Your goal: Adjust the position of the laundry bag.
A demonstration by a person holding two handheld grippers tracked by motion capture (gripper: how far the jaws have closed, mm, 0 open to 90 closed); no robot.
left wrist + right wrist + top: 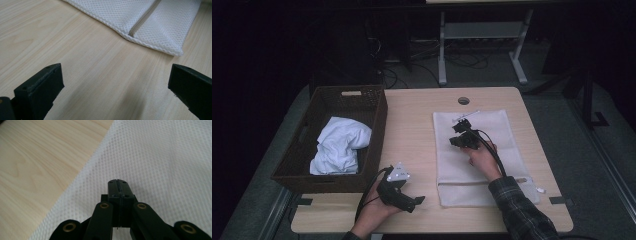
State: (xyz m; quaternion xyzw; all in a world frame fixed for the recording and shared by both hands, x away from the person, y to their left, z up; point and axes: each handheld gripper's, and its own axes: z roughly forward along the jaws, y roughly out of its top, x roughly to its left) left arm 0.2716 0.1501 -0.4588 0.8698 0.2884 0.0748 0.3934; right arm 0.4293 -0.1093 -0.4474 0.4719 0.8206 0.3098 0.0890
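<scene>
Mesh laundry bag flat on worktop, right of wicker basket. R gripper jaws closed, empty, over bag's far half. L gripper jaws wide open near bag's zipper end. Advise: pin corner w/ L, grab zipper pull low, slide slow.

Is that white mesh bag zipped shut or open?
Shut, as far as shown: the white mesh bag lies flat, its zipper's visible stretch closed.
</scene>
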